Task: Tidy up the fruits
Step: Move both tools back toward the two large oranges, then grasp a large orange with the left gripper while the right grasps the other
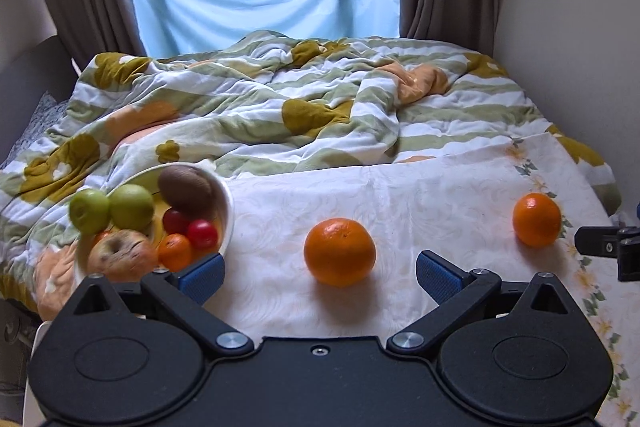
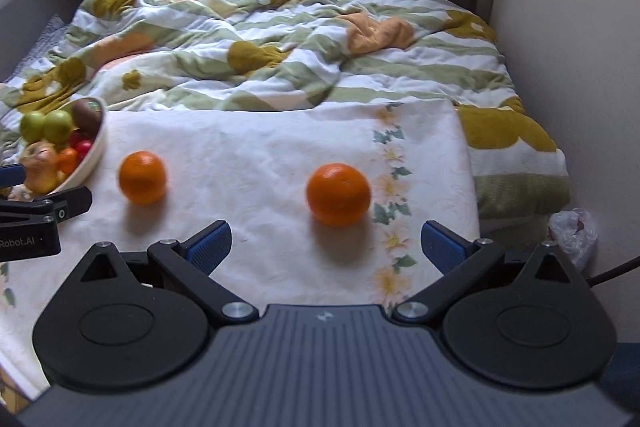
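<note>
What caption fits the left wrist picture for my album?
Open left gripper faces an orange beside a full fruit bowl.

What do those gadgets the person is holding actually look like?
Each hand-held gripper is matte black plastic, with two round discs, silver pivot screws and two angled fingers tipped with ribbed blue pads. The left hand-held gripper has a smooth body, lettered "Robot.AI" on its side; the right hand-held gripper has a ridged grey centre with a small logo.

- The fruit bowl is cut off by the left edge of the right wrist view
- The green apple at its rim is blurred
- A small orange fruit is mostly hidden behind the blemished apple
</note>
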### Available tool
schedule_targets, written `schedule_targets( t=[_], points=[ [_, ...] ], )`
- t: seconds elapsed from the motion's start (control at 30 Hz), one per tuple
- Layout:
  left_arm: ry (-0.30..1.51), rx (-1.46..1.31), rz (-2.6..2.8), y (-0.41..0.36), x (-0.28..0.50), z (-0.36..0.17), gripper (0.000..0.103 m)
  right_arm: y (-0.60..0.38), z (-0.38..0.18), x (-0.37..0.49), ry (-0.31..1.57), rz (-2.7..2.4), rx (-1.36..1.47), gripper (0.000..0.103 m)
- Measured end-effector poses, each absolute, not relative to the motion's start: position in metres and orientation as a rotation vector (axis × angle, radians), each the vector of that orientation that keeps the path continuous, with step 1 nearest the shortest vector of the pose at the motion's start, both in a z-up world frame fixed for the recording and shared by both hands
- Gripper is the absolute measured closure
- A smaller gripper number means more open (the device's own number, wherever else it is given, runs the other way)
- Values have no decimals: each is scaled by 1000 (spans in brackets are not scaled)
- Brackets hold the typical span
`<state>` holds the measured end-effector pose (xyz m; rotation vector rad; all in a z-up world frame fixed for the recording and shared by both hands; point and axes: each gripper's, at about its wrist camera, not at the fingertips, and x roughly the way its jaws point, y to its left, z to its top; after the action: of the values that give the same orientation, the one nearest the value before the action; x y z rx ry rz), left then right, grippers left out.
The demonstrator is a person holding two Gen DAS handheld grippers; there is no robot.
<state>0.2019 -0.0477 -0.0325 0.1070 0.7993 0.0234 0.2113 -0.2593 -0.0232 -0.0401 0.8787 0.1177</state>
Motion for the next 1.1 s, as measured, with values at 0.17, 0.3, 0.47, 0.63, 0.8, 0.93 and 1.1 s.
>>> schedule_targets(
  t=[0.17,0.3,0.47,0.63,0.8,0.93,1.1],
  points=[
    [829,140,-8,-52,231,-57,2,-271,-45,240,898,91,1,0],
    [876,124,-22,-51,249,-75,8,-271,-60,258,919,98,8,0],
    [922,111,-53,-51,263,-90,21,-268,-75,273,939,107,-1,0],
    [931,107,-58,-45,267,-93,38,-262,-84,282,942,113,-36,0],
    [939,94,-74,-41,266,-92,38,-257,-89,288,937,133,-51,0],
    [944,103,-82,-40,263,-91,39,-251,-92,292,940,134,-78,0],
    [950,99,-79,-36,257,-91,39,-250,-97,297,958,136,-64,3]
  ],
)
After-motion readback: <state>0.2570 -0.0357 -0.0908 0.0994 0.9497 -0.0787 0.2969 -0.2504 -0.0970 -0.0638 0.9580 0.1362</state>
